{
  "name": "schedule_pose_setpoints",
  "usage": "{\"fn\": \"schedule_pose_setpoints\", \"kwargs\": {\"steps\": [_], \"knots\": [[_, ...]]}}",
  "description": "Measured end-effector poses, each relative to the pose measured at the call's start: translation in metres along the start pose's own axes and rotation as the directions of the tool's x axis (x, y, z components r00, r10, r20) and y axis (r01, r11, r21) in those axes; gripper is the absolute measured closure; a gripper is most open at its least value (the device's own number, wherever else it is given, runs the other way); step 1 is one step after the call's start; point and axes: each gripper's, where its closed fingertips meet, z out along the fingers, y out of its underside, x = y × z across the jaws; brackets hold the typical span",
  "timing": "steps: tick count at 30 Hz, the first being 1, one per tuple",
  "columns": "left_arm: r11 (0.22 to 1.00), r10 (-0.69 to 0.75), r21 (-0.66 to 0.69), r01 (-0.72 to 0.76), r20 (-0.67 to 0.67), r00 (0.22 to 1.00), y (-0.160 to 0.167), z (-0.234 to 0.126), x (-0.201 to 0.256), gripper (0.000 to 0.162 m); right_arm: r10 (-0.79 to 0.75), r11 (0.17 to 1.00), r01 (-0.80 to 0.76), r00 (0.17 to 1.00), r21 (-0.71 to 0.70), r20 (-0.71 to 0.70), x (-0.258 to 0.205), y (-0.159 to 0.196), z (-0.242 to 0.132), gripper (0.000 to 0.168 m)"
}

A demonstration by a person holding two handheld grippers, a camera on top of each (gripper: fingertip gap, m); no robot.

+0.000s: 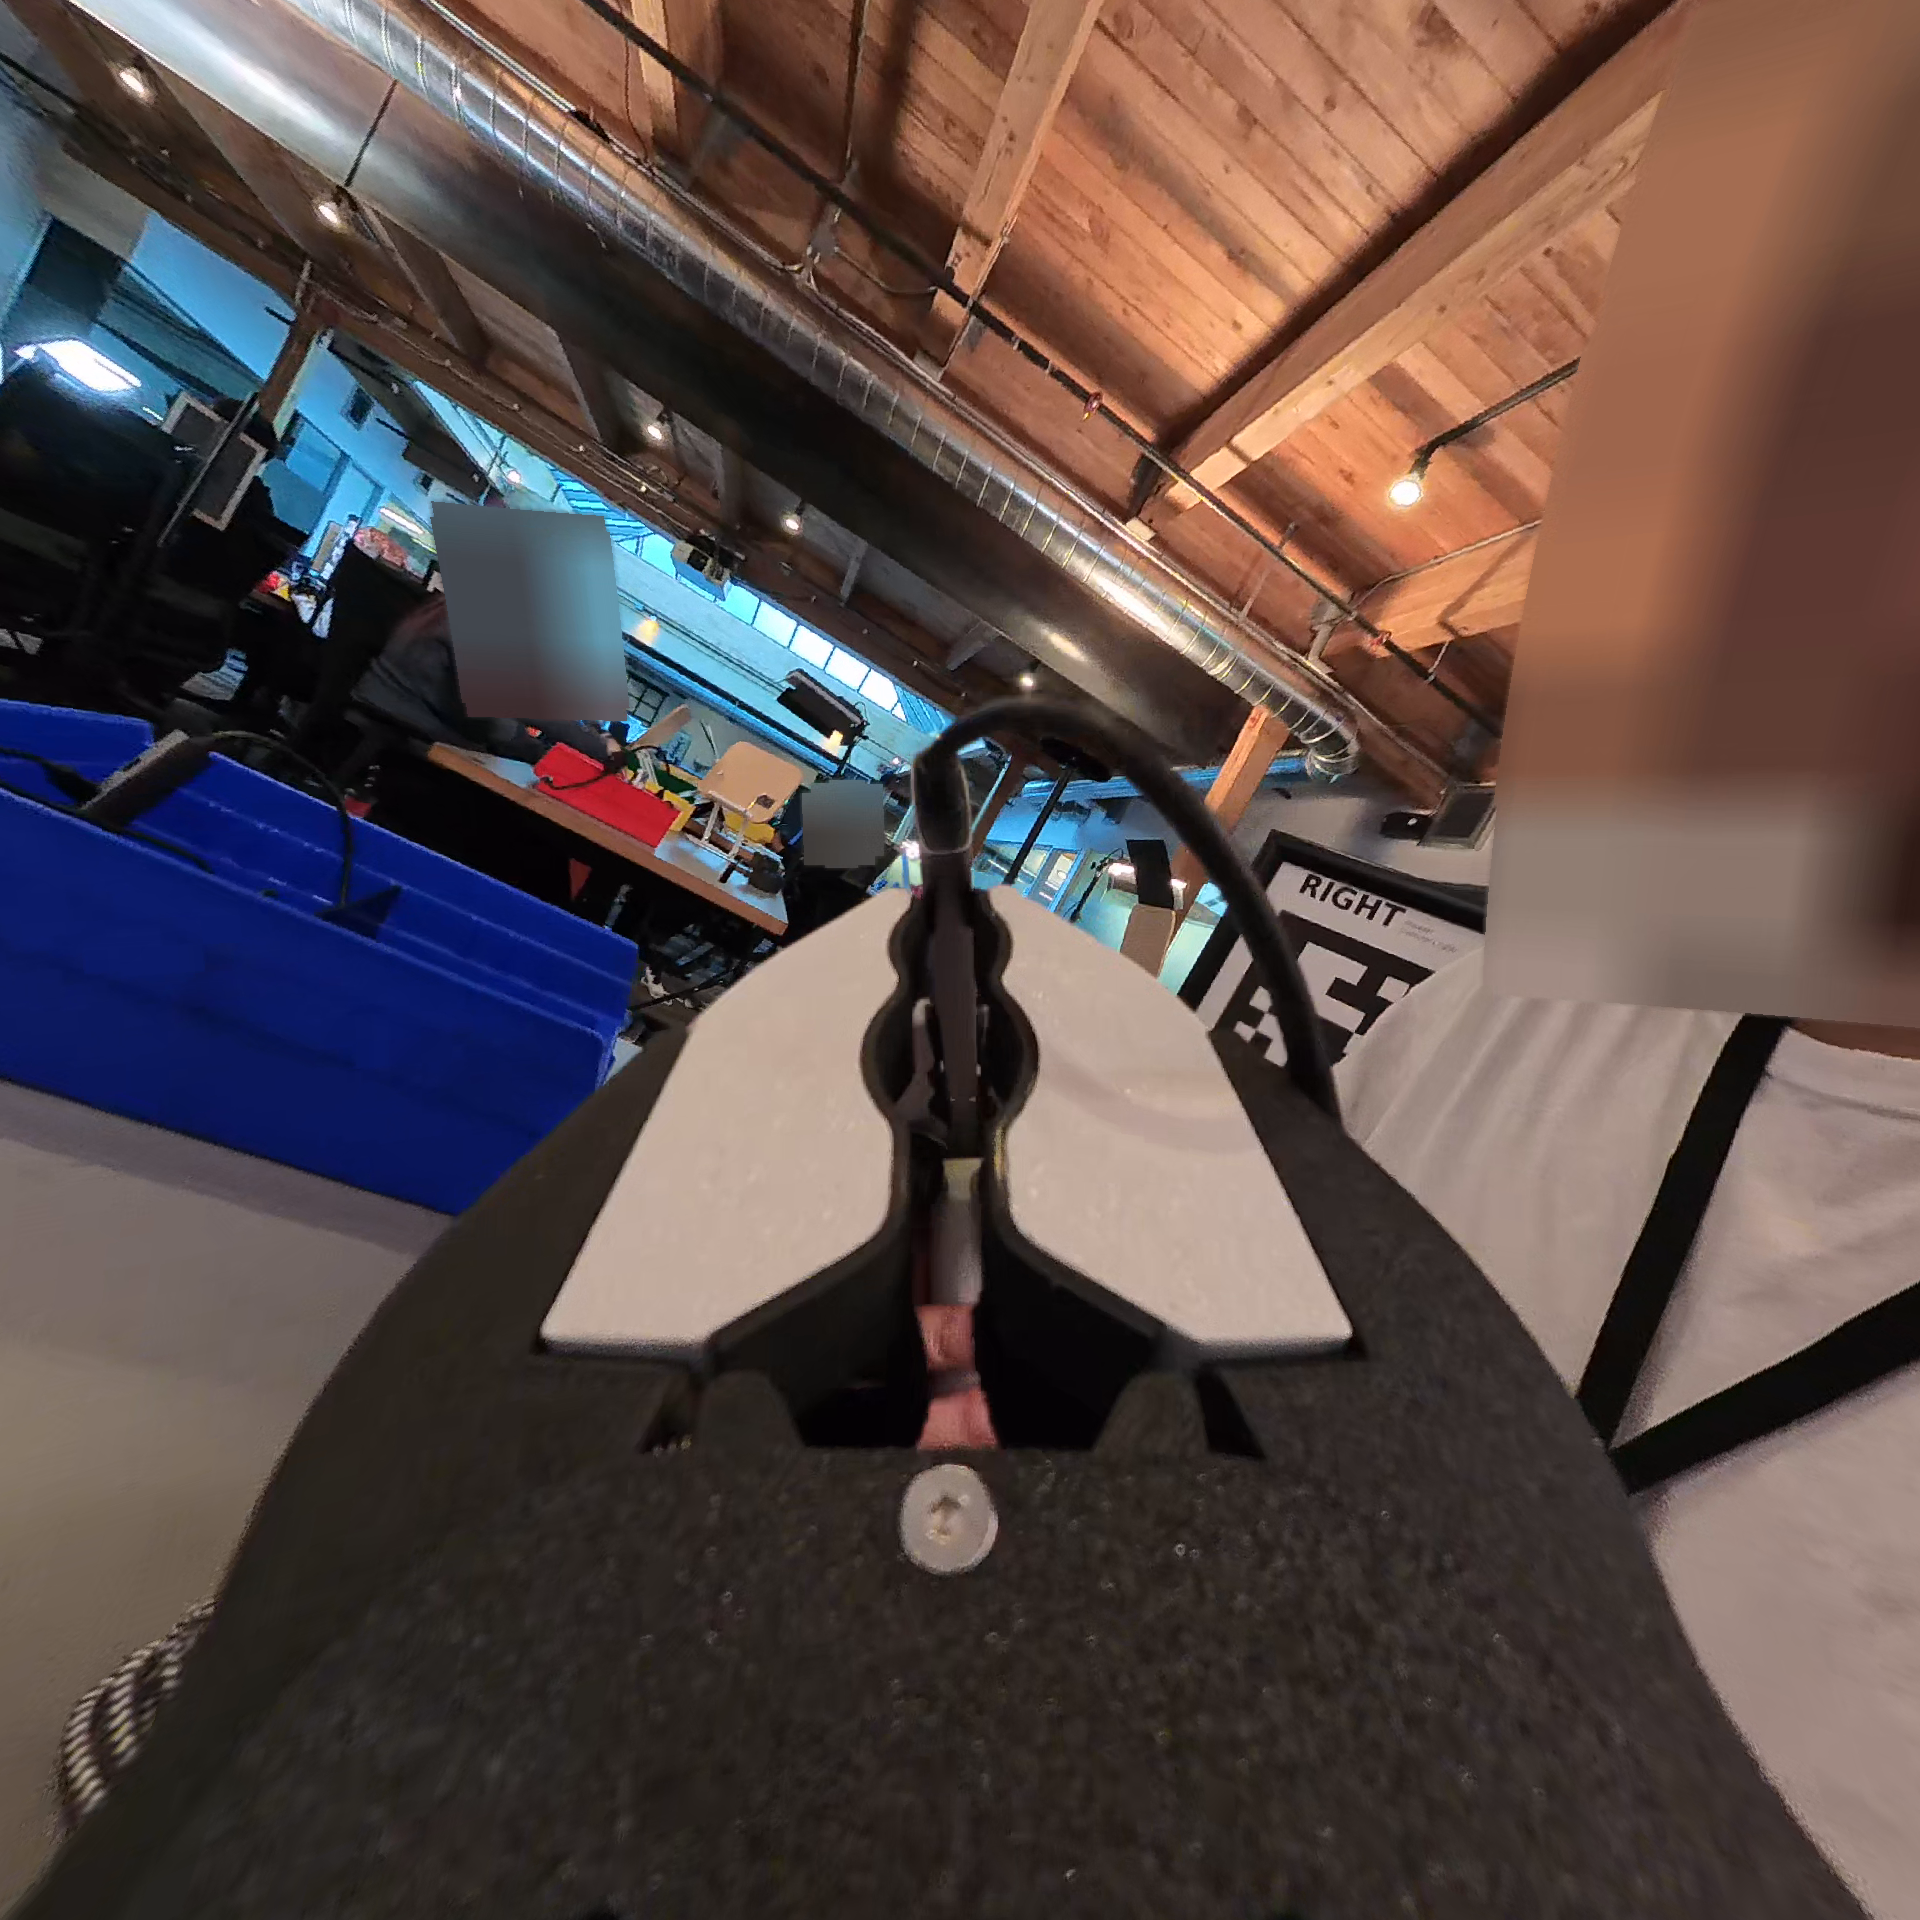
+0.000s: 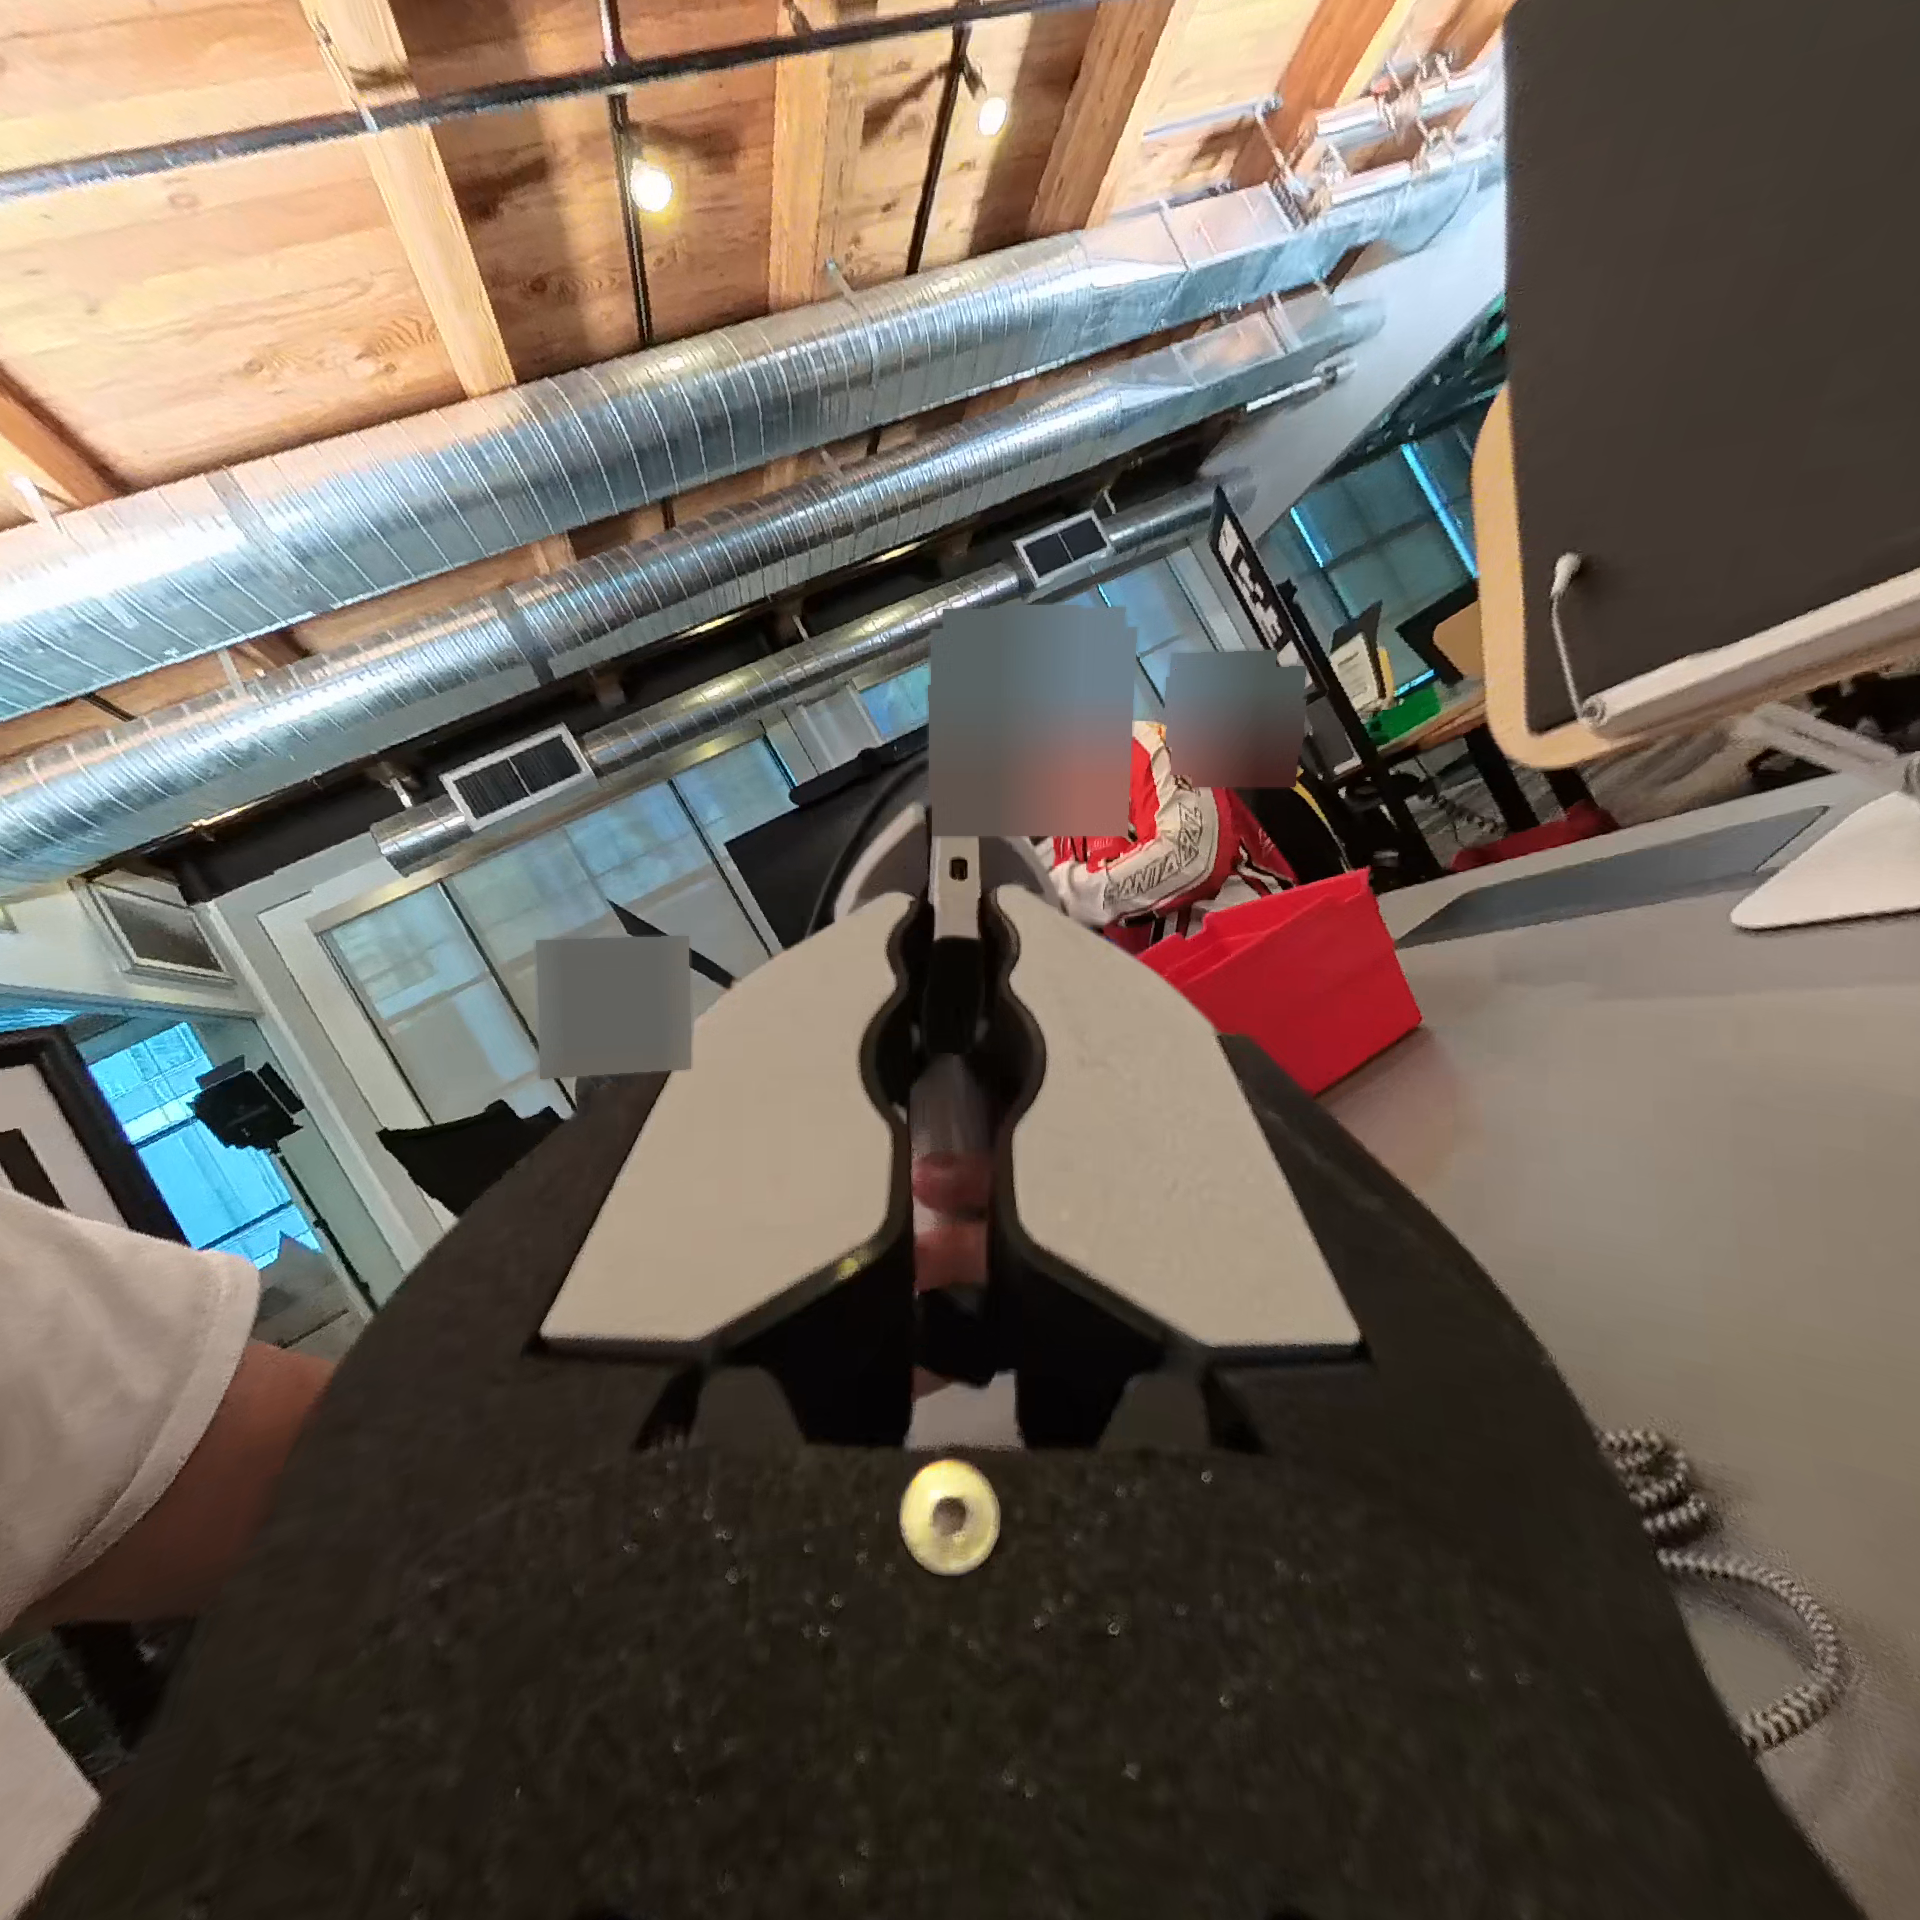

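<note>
My left gripper [image 1: 948, 906] points up towards the ceiling. Its grey pads [image 1: 769, 1143] are shut on the plug end of a black cable [image 1: 1195, 821], which arcs up and over to the right. My right gripper [image 2: 956, 906] also tilts upward. It is shut on a slim black piece with a silver tip [image 2: 956, 871] that sticks out past the fingertips. Both held things stand upright in the narrow slot between the pads. What the black piece is cannot be told.
Blue bins [image 1: 260, 935] stand on the grey table [image 1: 156, 1299] to the left. A red bin [image 2: 1299, 987] and a monitor [image 2: 1714, 312] are to the right. A braided cord [image 2: 1745, 1621] lies on the table. A person in a white shirt [image 1: 1558, 1195] is close by. The tips of one gripper are about 6 cm away from the tips of the other.
</note>
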Motion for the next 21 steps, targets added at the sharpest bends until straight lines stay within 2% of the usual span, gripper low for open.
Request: {"fn": "schedule_pose_setpoints", "kwargs": {"steps": [5, 12, 21], "knots": [[1.000, -0.023, 0.016, 0.023, -0.019, 1.000, 0.009, 0.002, 0.001, 0.154, -0.022, 1.000, 0.021, 0.999, 0.016, 0.044, -0.001, -0.013, -0.005, 0.159], [1.000, -0.029, -0.001, 0.029, -0.022, 0.999, 0.020, 0.006, -0.001, 0.154, -0.004, 1.000, 0.007, 0.994, -0.025, 0.107, 0.000, -0.007, -0.009, 0.158], [1.000, -0.021, -0.005, 0.021, -0.017, 1.000, 0.020, 0.006, -0.002, 0.154, 0.023, 1.000, -0.021, 0.993, -0.022, 0.112, 0.002, -0.002, -0.008, 0.159]]}}
